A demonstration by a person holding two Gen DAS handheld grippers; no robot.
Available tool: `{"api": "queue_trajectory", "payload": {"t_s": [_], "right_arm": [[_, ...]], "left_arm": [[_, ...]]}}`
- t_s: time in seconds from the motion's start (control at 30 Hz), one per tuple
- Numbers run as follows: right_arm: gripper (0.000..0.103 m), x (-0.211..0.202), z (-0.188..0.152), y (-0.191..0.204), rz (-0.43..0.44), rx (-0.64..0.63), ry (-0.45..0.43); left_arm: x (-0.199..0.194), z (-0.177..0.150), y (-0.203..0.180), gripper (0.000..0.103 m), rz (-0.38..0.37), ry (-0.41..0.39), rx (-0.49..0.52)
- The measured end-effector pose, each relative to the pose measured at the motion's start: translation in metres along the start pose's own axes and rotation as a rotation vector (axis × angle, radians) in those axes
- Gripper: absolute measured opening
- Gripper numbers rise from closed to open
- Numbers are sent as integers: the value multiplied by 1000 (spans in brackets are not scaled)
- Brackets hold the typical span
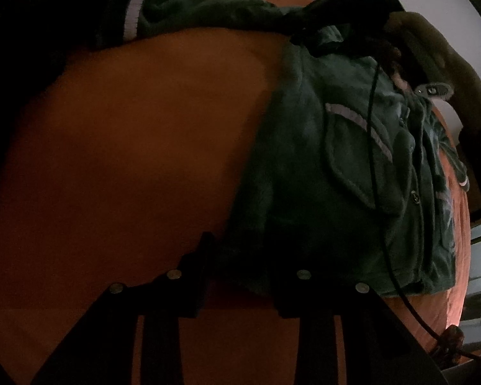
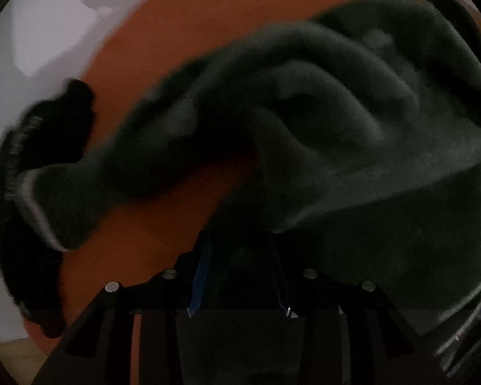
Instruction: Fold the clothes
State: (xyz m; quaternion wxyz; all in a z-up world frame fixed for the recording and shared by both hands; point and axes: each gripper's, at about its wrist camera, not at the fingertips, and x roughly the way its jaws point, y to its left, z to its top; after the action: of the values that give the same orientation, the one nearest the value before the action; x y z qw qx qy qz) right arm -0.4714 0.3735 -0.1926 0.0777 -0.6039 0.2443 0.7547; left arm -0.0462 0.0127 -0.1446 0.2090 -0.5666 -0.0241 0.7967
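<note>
A dark green fleece jacket [image 1: 320,176] with white-striped cuffs lies on the orange bed [image 1: 128,144]. One sleeve [image 1: 182,9] stretches along the bed's far side. In the left wrist view my left gripper [image 1: 242,263] stands at the jacket's lower left hem corner, and the fabric fills the gap between its fingers. My right gripper [image 1: 304,35], held by a hand in an olive sleeve, grips the jacket's upper part. In the right wrist view the right gripper [image 2: 240,256] is shut on bunched jacket fabric [image 2: 336,128]. The sleeve and its cuff [image 2: 38,211] trail off to the left.
A black cable [image 1: 373,160] runs from the right gripper down across the jacket. White furniture [image 1: 479,288] stands beyond the bed's right edge. A pale wall [image 2: 48,32] and a strip of wooden floor [image 2: 9,349] show past the bed [image 2: 192,32].
</note>
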Motion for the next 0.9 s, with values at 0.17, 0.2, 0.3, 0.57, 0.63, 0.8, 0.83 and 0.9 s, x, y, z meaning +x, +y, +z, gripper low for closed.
{"api": "queue_trajectory", "payload": {"t_s": [0.17,0.2,0.3,0.57,0.63,0.8,0.83,0.9], "right_arm": [[35,-8,-1,-4,-25,45,8],[35,-7,1,-4,-35,47,5],[31,13,12,-5,-9,65,22],[7,-42,-9,39,-81,-146,-187],[7,-52,-12,59,-74,-191,-205],[7,-13,13,74,-34,-145,-91],[7,5,20,73,-36,-121,-43],[8,34,24,72,-79,-127,6]], "left_arm": [[-10,-10,1,18,-6,-14,9],[-11,-10,1,18,-6,-14,9],[-14,-13,1,18,-8,-17,8],[-28,-13,6,10,-23,-95,-22],[-31,-17,5,10,-18,-100,-15],[-26,-28,16,10,-51,-71,-83],[-25,-29,20,11,-67,-64,-106],[-21,-23,23,12,-87,-63,-132]]}}
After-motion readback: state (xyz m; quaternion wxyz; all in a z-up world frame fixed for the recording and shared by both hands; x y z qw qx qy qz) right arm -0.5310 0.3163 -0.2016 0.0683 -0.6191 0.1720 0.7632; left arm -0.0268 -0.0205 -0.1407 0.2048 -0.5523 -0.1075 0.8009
